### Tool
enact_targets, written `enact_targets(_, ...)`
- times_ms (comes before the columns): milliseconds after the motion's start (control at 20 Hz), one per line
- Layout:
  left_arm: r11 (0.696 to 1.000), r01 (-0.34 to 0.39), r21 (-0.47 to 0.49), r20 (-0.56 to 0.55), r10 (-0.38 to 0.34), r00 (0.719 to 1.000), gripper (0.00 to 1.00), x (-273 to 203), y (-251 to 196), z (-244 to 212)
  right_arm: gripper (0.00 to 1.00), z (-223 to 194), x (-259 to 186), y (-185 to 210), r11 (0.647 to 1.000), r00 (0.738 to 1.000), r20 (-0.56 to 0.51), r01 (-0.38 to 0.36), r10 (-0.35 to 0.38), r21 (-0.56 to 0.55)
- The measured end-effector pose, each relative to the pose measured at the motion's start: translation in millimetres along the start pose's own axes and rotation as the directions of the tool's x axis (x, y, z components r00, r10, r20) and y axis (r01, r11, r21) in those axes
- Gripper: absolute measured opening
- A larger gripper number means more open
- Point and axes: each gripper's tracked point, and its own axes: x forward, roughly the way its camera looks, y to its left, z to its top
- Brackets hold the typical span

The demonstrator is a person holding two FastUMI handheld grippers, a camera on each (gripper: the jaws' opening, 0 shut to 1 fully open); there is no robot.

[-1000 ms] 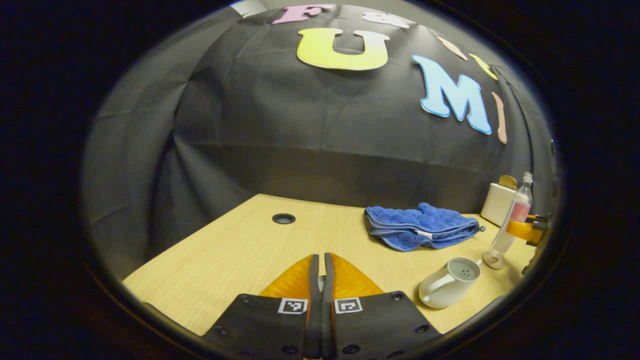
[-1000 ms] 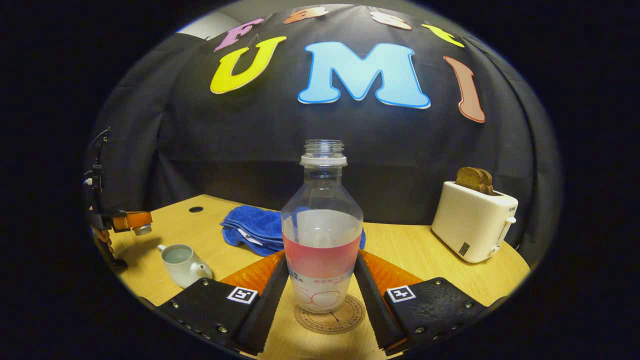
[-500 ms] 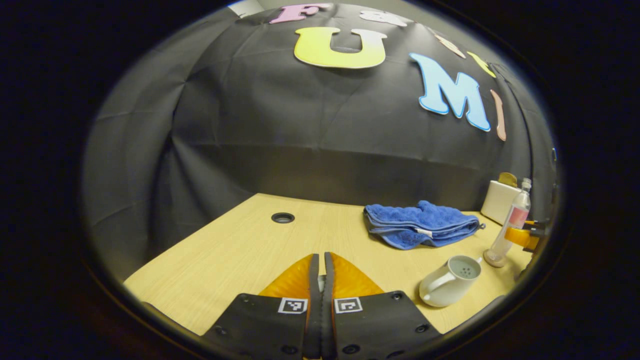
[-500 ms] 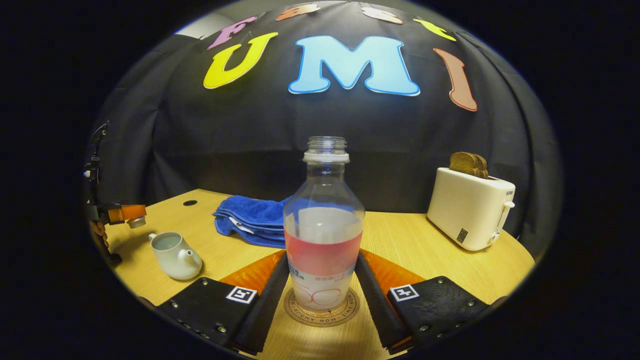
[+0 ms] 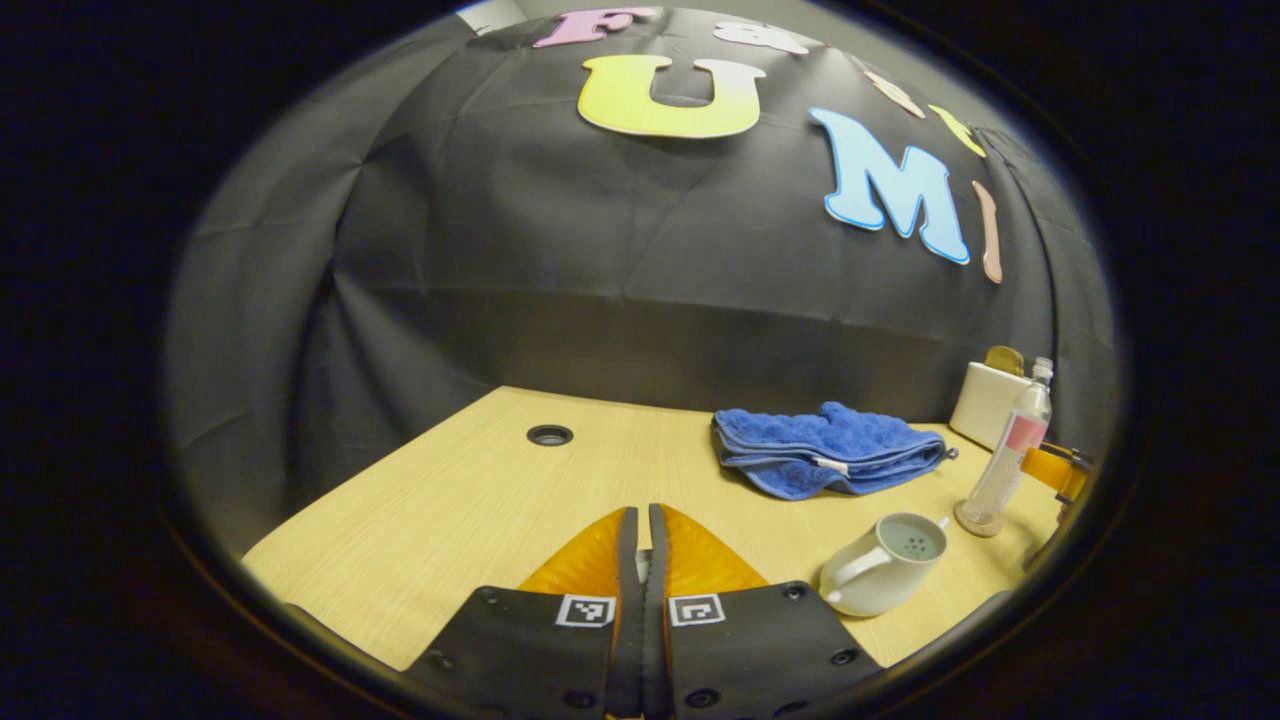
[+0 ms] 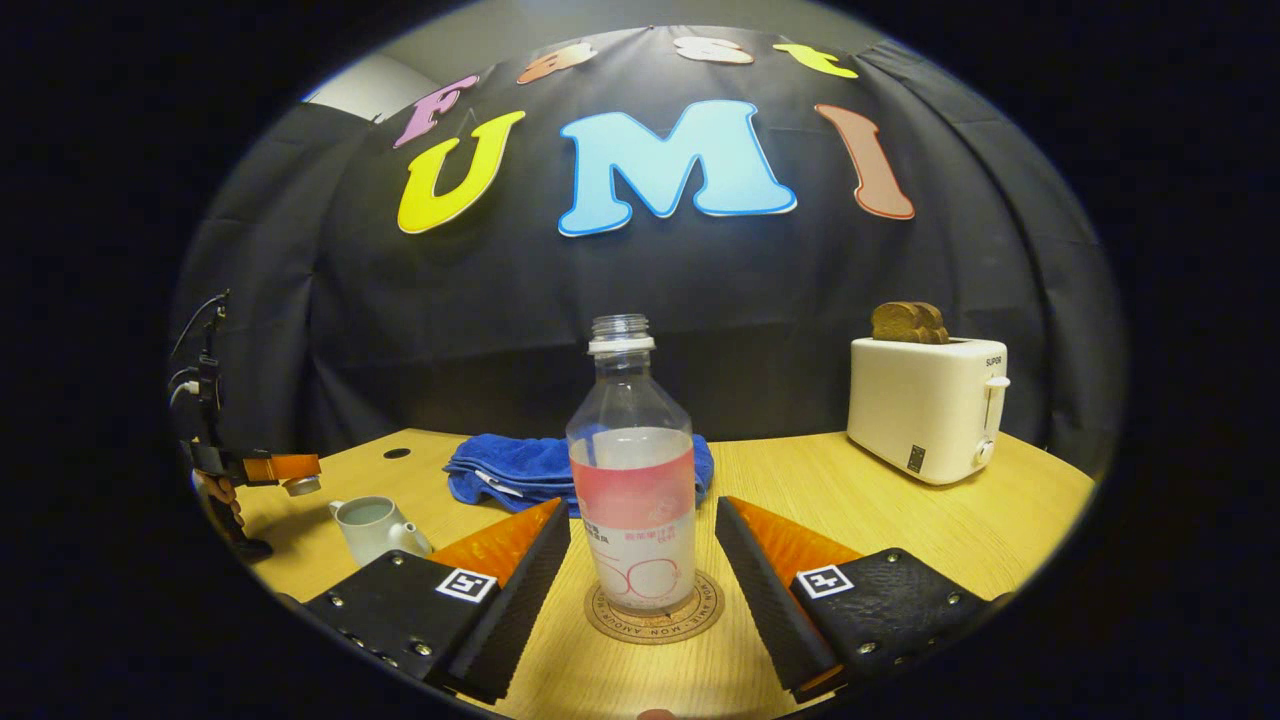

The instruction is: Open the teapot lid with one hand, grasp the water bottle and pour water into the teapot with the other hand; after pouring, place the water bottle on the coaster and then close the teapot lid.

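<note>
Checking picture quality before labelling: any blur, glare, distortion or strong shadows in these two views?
Right gripper view: sharp, wall bulges from the lens, soft sheen on the bottle, dark shadow beside the teapot. Left gripper view: sharp mid-frame, table edge bowed, bottle small and squeezed at the rim.

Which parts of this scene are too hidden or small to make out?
- Teapot lid: tiny in the right gripper view; the left gripper's fingers cover part of it.
- Water level in the teapot: too small, left gripper view.
- Coaster centre: covered by the water bottle.
</note>
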Motion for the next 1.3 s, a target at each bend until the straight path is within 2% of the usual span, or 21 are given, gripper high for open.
enact_targets(300,0.999,0.052,0.005,0.053,-0.052,0.997,0.07,-14,-28,23,0.93,10,-28,-15,0.998,0.998,0.049,0.052,-0.05,-0.031)
enact_targets(650,0.986,0.156,0.049,0.128,-0.161,0.979,0.06,-29,-99,47,0.93,12,-36,-19,0.997,0.997,0.047,0.068,-0.067,-0.035)
enact_targets(850,0.972,0.216,0.089,0.108,-0.225,0.968,0.06,-26,-142,35,0.93,11,-38,-25,0.996,0.996,0.037,0.086,-0.085,-0.026)
enact_targets(1300,0.961,0.228,0.157,0.061,-0.24,0.969,0.05,-8,-176,7,0.93,15,-40,-31,0.996,0.995,0.041,0.09,-0.091,0.008)
